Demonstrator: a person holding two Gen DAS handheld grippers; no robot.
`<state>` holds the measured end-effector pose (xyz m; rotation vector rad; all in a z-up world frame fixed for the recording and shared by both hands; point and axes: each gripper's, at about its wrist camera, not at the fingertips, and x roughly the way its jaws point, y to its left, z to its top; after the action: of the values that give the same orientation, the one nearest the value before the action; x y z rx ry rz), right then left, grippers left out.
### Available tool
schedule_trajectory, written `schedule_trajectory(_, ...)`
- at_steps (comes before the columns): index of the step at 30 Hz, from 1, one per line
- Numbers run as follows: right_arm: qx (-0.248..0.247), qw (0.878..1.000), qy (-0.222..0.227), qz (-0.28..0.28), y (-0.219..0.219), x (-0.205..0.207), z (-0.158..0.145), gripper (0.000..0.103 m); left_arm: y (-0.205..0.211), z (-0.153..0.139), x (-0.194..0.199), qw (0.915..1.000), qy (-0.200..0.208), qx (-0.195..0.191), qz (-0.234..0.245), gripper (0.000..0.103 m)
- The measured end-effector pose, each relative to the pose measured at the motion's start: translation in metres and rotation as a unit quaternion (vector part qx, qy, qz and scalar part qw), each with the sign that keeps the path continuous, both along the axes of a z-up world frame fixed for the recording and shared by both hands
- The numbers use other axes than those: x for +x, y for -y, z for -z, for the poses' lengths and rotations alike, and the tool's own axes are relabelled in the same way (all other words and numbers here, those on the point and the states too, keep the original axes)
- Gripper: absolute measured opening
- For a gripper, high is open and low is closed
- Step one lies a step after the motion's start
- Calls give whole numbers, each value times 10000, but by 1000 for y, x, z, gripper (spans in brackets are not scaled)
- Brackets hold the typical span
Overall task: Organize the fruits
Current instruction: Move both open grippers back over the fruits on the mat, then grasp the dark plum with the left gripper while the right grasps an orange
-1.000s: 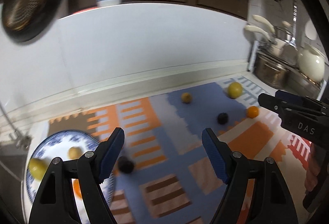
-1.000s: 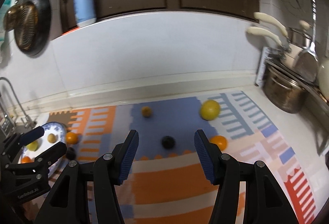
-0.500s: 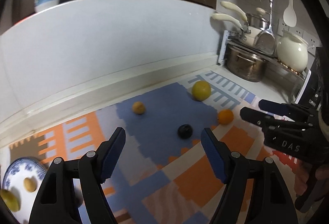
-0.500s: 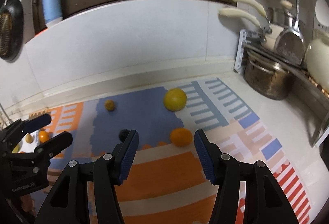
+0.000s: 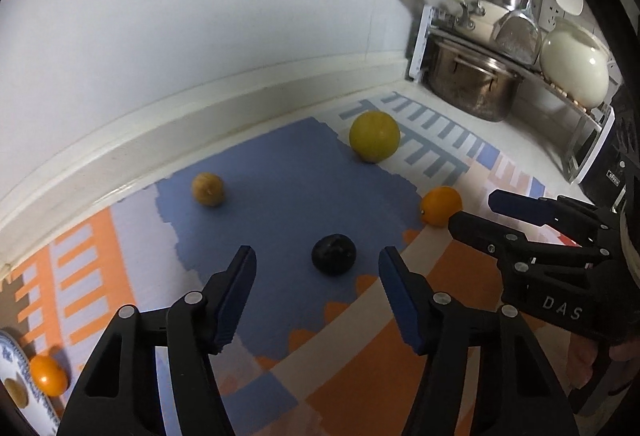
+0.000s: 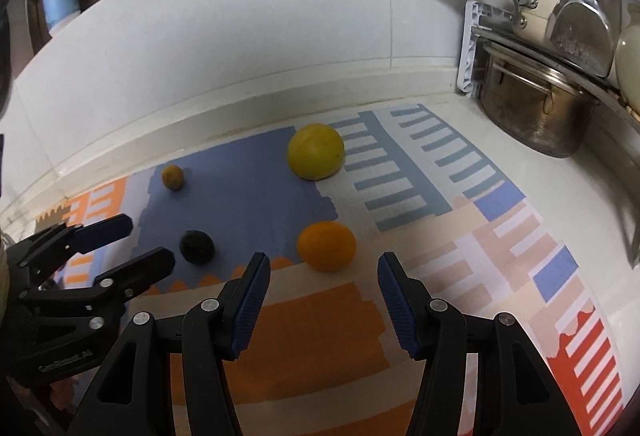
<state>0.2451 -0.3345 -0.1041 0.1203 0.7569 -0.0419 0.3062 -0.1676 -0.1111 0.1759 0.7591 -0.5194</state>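
While the left gripper [image 5: 318, 278] narrows its still-parted, empty jaws toward the dark fruit [image 5: 333, 254] mid-mat [image 5: 280, 211], the right gripper [image 6: 322, 278] hangs half open, empty, before the orange [image 6: 326, 246]. Yellow fruit [image 6: 315, 151] near the mat's back edge.

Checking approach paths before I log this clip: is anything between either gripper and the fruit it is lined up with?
Nothing visible. The left gripper faces the dark fruit across bare mat; the right gripper faces the orange likewise. Neither touches its fruit.
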Motion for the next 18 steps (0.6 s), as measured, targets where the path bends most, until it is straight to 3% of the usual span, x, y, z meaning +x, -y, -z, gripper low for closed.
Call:
schedule_trajectory(8,16,10000,-89,7,0,15,11,56,14,10,15,9993,-342,64,154,48)
schedule_trajectory(18,137,9996,-243,-24,2,25,18,45,15,17,22,9984,-529,59,164,28)
